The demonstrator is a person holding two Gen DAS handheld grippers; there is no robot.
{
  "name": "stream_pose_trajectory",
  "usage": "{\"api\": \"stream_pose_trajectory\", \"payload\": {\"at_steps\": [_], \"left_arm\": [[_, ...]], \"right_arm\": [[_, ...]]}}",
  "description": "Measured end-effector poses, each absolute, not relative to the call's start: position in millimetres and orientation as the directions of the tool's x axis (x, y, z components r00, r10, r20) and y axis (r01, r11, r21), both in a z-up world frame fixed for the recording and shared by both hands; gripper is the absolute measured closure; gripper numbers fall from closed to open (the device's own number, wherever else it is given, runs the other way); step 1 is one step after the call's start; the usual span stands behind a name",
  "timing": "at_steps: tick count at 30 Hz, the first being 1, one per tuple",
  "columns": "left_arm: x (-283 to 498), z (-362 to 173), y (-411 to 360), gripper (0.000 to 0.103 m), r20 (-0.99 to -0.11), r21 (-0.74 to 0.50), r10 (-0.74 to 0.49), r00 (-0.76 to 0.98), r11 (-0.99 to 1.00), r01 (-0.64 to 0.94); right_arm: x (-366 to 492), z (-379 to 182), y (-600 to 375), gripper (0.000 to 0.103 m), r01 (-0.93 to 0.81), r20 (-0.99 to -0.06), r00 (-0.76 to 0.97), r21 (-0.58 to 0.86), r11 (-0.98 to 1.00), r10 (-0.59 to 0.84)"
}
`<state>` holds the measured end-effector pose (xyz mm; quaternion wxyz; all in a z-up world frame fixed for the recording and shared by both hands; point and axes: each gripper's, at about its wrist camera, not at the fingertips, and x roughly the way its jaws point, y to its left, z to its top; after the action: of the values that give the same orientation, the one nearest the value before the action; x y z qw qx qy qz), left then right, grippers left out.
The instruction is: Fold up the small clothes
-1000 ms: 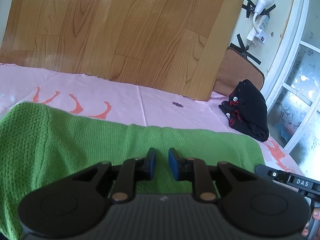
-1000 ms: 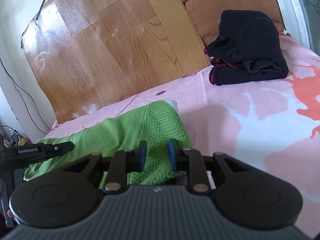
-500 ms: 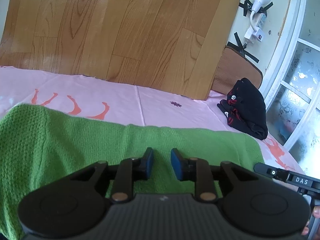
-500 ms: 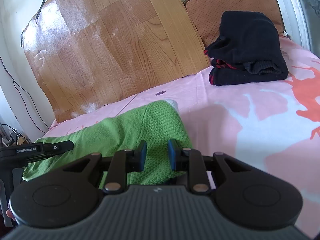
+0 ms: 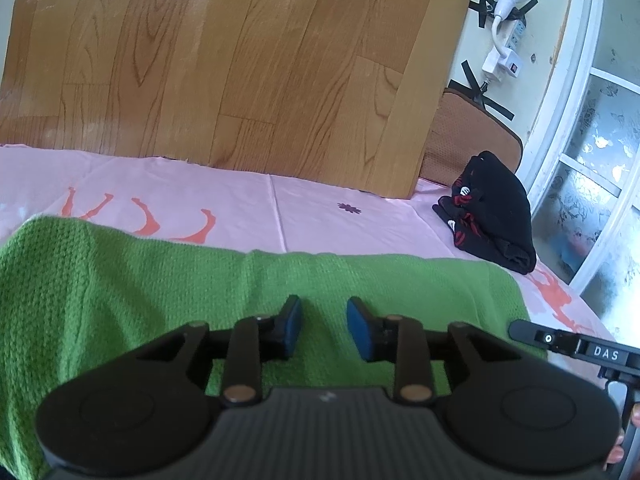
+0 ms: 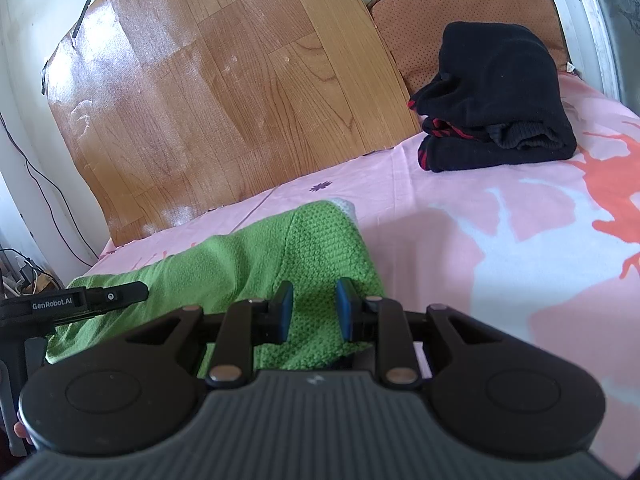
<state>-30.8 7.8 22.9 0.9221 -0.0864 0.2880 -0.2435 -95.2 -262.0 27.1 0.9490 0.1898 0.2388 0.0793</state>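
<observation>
the green knit garment lies spread across the near part of the pink bed sheet, under the left hand-held gripper, whose jaws have just been opening and hold nothing, and the right hand-held gripper, parted over its right end, with folded black clothes far right.

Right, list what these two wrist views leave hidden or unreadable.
- Green knit garment: near edge hidden in both views by each gripper's black body; its type is unclear.
- Left gripper: jaws have just been opening; whether cloth lies between the pads is unclear.
- Right gripper: pads sit over the cloth, a grip cannot be confirmed.
- Black clothes: how many pieces cannot be counted.
</observation>
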Motion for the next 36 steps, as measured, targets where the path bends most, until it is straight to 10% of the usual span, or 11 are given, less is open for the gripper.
{"api": "stream_pose_trajectory", "payload": {"at_steps": [36], "left_arm": [[-33.3, 21.8, 6.0, 0.064, -0.485, -0.27, -0.505, 0.714, 0.863, 0.427]], "right_arm": [[-96.1, 27.3, -260.1, 0.071, -0.065, -0.418, 0.874, 0.408, 0.911, 0.249]]}}
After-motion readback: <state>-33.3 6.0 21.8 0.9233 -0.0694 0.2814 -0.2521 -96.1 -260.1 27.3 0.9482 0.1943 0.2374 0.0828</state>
